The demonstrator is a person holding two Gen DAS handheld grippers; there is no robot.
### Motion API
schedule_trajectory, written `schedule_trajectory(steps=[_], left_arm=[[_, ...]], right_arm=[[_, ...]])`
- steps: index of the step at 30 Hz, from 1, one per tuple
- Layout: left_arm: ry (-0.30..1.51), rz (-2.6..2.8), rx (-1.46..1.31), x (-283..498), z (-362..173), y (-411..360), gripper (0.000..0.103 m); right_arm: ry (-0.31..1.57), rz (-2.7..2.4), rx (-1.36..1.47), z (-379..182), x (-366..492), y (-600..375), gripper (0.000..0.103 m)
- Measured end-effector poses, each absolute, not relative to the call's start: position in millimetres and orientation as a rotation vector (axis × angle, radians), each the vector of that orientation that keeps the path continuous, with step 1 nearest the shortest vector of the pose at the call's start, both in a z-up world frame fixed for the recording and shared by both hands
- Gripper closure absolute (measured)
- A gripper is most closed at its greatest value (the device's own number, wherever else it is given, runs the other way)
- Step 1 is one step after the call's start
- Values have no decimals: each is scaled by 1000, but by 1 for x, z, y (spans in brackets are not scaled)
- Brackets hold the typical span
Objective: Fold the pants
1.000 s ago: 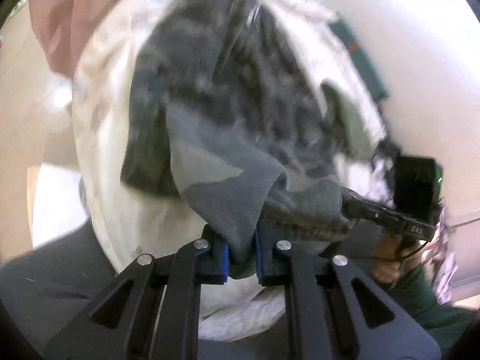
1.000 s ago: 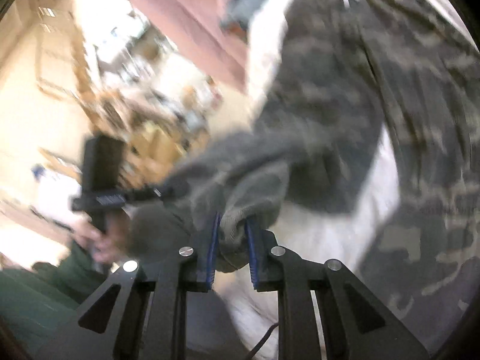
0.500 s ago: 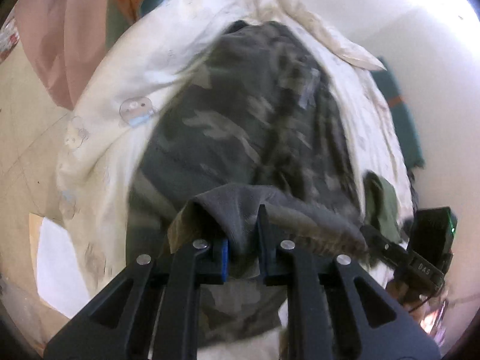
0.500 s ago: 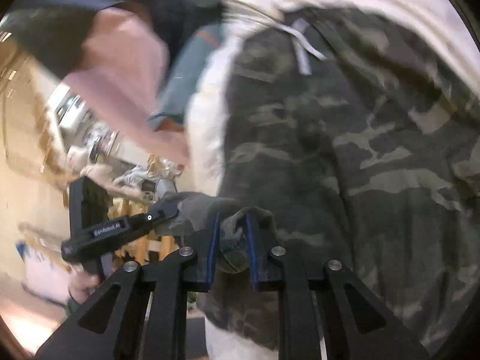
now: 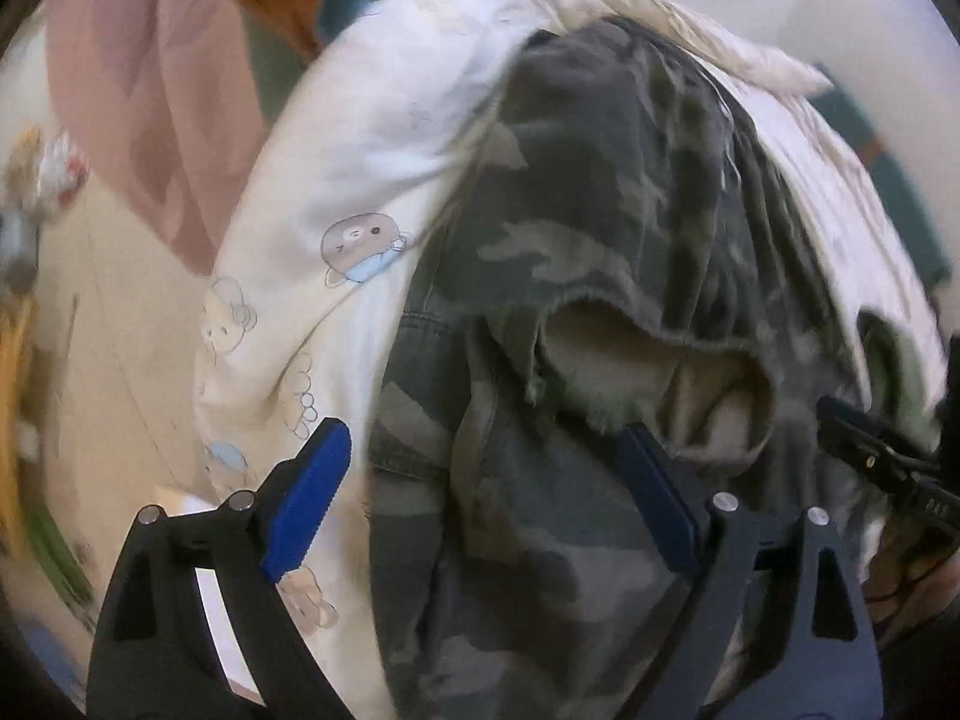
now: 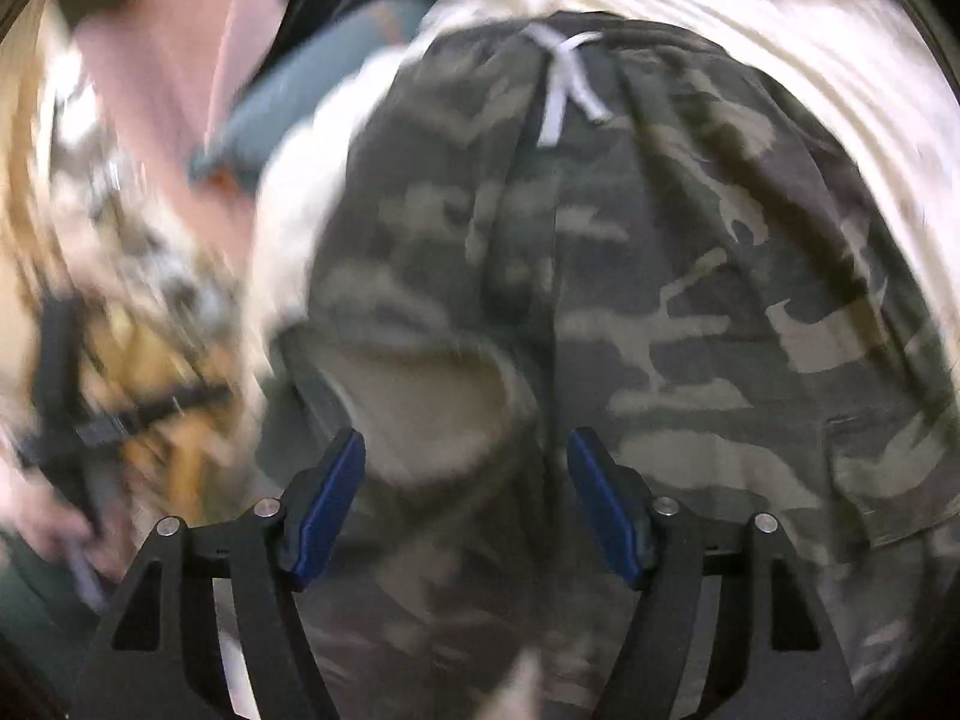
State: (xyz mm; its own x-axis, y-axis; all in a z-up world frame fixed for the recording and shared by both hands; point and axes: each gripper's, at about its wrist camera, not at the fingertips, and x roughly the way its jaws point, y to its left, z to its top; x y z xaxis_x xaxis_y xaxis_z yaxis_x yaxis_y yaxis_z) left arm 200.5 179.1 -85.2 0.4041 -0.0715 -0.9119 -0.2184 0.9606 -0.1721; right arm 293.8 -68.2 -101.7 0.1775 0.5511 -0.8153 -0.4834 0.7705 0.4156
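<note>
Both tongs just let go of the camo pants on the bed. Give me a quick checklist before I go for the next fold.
1. Left tongs free of cloth: ok, jaws have just been opening, pads clear.
2. Right tongs free: ok, jaws have just been opening, nothing pinched.
3. Leg hem laid over the camo pants: ok, though it gapes open.
4. Hem edges lined up: not ok, frayed and puckered.
5. Drawstring at the far waistband, untangled: ok.
6. Pants fully on the white bedsheet: cannot tell, near edge hidden.
</note>
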Motion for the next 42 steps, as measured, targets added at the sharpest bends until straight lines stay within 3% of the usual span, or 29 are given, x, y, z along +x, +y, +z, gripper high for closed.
schedule_trajectory(steps=[7,9,10,13,18,20,23,30,32,34,42], left_arm=[[1226,140,-201,201,-108,185,15],[1230,161,-237,203,-111,194,15],[1228,182,-248,204,-112,199,15],[1215,200,-278,208,-113,210,15],[1170,124,-235,216,-105,206,15],[1159,73,-139,221,-102,189,16],[1157,-16,-59,231,-99,165,32],[1169,-98,305,251,-114,115,33],[1153,-105,345,259,-122,108,45],[1167,-133,349,266,-124,104,86],[1004,-144,121,262,-69,147,89]], right_arm=[[1219,711,-133,-143,278,-26,30],[1244,706,-155,-149,289,-10,39],[1231,699,-149,-146,299,-3,49],[1137,516,-95,-123,332,-4,48],[1137,505,-37,-111,341,-22,47],[1122,508,-51,-107,337,-34,47],[1162,504,33,-110,334,-64,47],[1236,487,188,-119,326,-103,47],[1240,483,174,-119,322,-106,47],[1249,484,169,-120,319,-105,47],[1252,489,124,-127,321,-98,47]])
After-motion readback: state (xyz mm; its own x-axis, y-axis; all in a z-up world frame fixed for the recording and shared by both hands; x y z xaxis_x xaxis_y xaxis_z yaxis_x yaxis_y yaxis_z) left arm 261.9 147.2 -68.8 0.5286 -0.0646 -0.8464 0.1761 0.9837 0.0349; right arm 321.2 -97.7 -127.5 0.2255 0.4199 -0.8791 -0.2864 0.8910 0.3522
